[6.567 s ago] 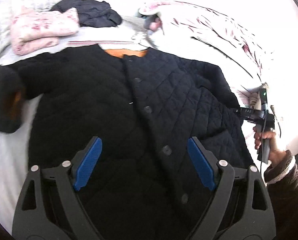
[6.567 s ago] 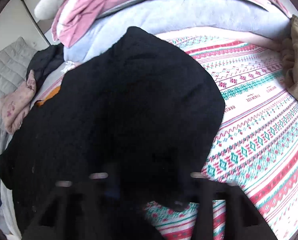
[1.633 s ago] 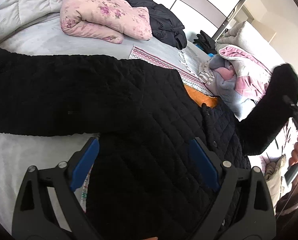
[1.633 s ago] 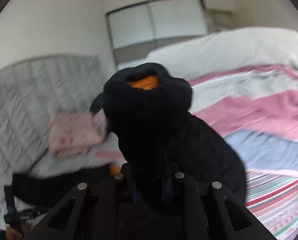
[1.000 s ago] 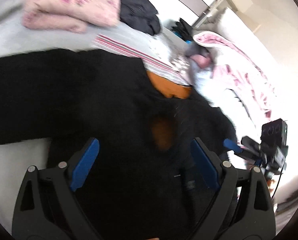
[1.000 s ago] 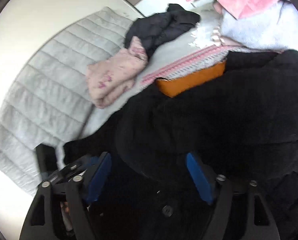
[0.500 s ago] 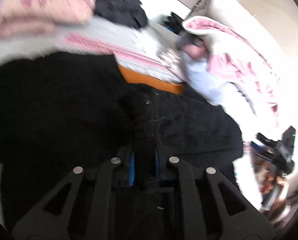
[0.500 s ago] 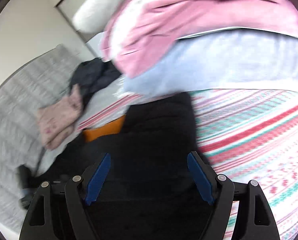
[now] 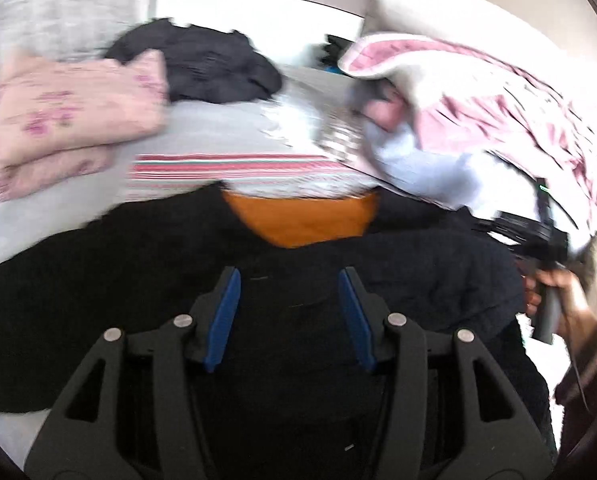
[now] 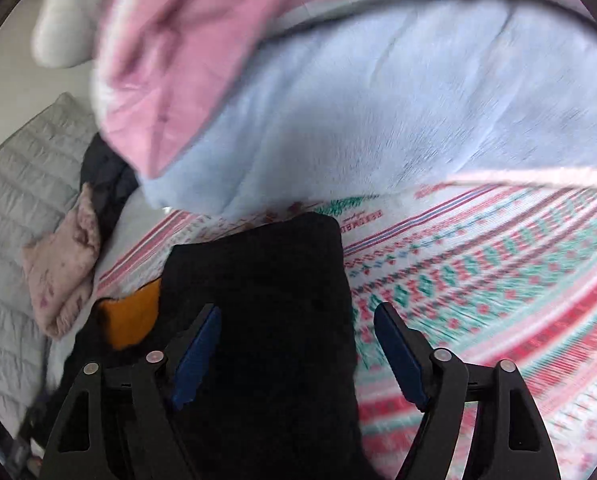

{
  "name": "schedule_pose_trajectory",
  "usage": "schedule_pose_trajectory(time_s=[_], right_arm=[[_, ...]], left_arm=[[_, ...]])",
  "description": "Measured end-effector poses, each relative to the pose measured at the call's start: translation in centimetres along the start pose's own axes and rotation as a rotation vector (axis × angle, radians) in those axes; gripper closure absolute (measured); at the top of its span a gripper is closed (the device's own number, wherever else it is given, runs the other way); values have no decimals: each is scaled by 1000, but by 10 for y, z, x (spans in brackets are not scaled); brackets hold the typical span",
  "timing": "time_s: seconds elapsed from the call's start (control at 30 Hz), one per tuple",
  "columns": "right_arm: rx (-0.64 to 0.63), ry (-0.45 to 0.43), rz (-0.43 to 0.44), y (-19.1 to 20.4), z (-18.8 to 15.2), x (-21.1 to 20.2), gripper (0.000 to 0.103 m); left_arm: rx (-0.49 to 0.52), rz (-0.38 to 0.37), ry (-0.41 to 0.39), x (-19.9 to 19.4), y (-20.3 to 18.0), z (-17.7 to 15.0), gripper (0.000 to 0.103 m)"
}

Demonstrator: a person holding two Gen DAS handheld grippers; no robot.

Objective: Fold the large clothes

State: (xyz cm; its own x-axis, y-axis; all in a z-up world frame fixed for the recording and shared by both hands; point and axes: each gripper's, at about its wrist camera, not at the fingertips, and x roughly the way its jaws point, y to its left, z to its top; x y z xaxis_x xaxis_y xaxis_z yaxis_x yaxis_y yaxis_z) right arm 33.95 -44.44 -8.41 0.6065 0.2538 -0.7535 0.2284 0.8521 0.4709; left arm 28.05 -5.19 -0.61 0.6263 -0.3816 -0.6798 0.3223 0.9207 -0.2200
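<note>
The black quilted jacket (image 9: 146, 280) lies spread on the bed (image 9: 218, 132), orange lining (image 9: 302, 220) showing at the collar. The left gripper (image 9: 289, 312) has just been opening and the right gripper (image 10: 296, 352) closing; both stand apart, pinching nothing. Risk: the bulky folded sleeve (image 10: 258, 264) may spring open unless pressed flat. No containers are visible.
</note>
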Motion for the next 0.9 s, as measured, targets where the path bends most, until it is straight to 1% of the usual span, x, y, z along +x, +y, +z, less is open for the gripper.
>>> schedule_pose_trajectory(time_s=[0.03,0.07,0.1,0.13,0.17,0.2,0.23,0.27,0.3,0.33,0.37,0.43,0.47,0.5,0.53,0.57,0.6,0.63,0.67,0.7,0.77,0.8,0.83,0.87,0.9], right_arm=[[5,9,7,-1,0,9,49],[-15,0,-1,3,0,13,63],[-57,-14,-15,8,-2,12,73],[-105,-54,-41,15,-6,6,75],[-140,-109,-50,21,-10,-7,79],[-150,-169,-37,23,-14,-19,80],[-155,-274,-8,19,-21,-39,80],[-171,-300,-33,16,-23,-43,80],[-177,-269,-68,12,-23,-34,80],[-166,-153,-132,3,-24,-7,79],[-166,-128,-152,-1,-27,3,75],[-145,-165,-149,-2,-30,-6,68],[-139,-168,-148,0,-31,-12,60],[-146,-175,-161,3,-31,-21,57],[-167,-193,-170,7,-33,-31,56],[-191,-216,-180,11,-36,-42,53],[-219,-243,-189,16,-41,-55,48],[-240,-260,-187,21,-45,-64,46],[-271,-280,-173,27,-52,-76,42],[-299,-296,-157,33,-59,-88,39],[-339,-313,-127,41,-69,-102,37],[-348,-315,-118,43,-74,-104,37],[-354,-314,-107,46,-78,-106,37],[-354,-312,-93,47,-83,-107,37],[-353,-313,-84,46,-85,-109,37]], left_arm=[[14,-25,22,11,-4,-2,50],[26,-28,53,26,-8,-6,50],[39,-12,90,42,-12,-12,50],[55,13,137,58,-13,-23,50],[62,16,164,67,-13,-32,50],[69,12,157,70,-11,-44,50],[87,2,120,65,-9,-54,50],[117,-16,89,60,-9,-61,50],[124,-22,92,57,-8,-64,50],[122,-28,100,53,-6,-64,50],[115,-35,117,49,-3,-60,50],[98,-39,133,38,1,-54,50],[82,-37,117,27,5,-50,50],[62,-42,83,15,11,-46,50],[39,-57,56,7,18,-43,50],[7,-74,37,1,27,-39,48],[-19,-55,33,1,37,-36,44],[-38,25,32,2,45,-33,34],[-50,85,24,5,51,-31,33],[-70,112,13,8,59,-30,33],[-112,41,47,21,66,-30,33],[-145,-8,96,34,67,-31,33],[-168,-46,138,44,67,-34,36],[-186,-82,169,55,66,-36,70],[-174,-88,167,58,60,-36,84]])
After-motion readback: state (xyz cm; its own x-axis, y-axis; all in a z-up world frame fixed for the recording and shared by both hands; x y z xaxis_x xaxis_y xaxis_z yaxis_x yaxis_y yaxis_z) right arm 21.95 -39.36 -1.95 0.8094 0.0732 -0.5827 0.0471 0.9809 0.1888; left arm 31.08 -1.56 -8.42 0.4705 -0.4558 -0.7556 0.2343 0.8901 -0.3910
